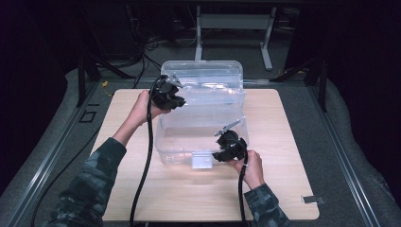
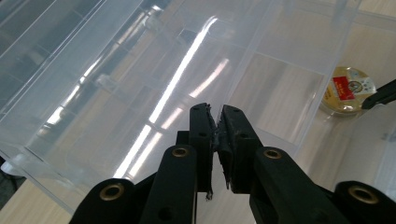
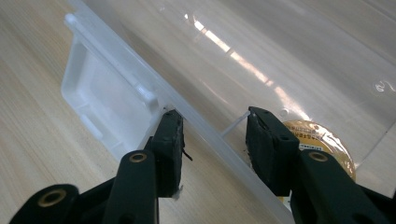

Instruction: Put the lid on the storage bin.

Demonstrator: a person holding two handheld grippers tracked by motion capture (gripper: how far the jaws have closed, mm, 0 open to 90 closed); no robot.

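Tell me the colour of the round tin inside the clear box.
Gold, with a red label; the round tin shows best in the left gripper view.

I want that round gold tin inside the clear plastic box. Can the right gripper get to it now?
Probably not yet: the right gripper straddles the clear plastic box's near rim, so the wall stands between it and the round gold tin. It would have to reach over.

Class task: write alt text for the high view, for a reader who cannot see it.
A person's two hands hold black grippers at a clear plastic storage box on a light wooden table: the left gripper at its raised lid, the right gripper at its near rim.
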